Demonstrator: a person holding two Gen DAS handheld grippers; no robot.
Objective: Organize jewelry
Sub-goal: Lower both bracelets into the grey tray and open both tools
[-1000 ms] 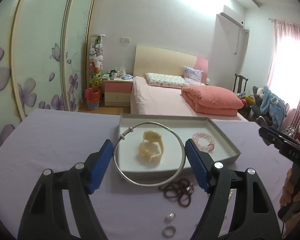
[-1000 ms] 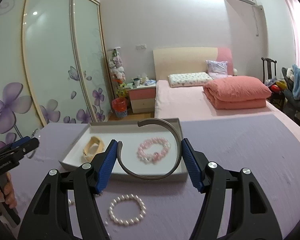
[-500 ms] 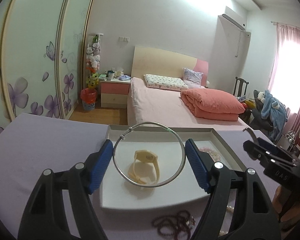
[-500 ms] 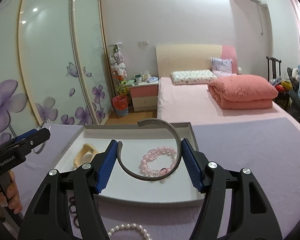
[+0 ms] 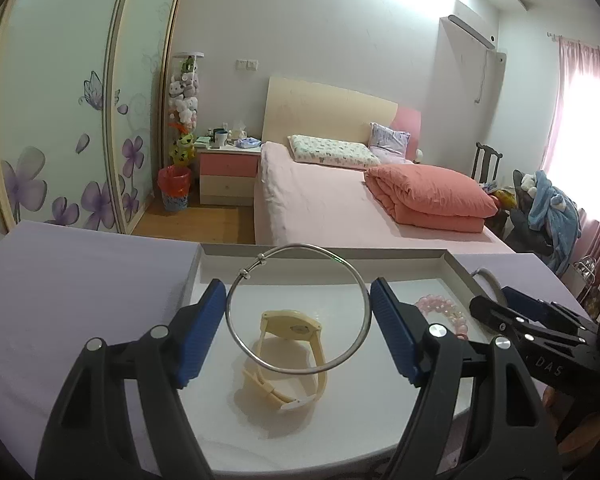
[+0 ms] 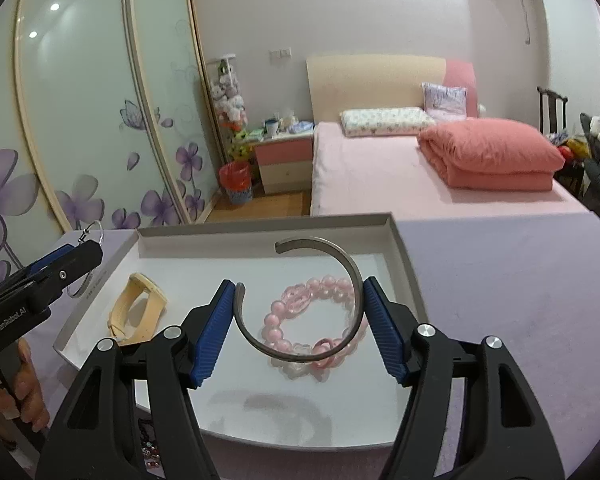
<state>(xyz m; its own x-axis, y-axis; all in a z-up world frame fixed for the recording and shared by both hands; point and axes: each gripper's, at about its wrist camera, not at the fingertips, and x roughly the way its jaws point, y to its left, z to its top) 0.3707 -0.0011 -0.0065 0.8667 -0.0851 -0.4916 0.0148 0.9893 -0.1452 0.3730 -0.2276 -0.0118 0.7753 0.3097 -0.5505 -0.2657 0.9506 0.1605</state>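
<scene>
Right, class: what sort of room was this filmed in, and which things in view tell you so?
A home bedroom, most likely. A bed with a pillow and a folded quilt stands at the back, a nightstand beside it, and sliding wardrobe doors with purple flowers line the left wall.

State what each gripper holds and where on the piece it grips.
Left gripper: thin silver bangle, pinched across its width at opposite sides. Right gripper: open grey cuff, clamped likewise at its two sides. Both are above the white tray.
</scene>
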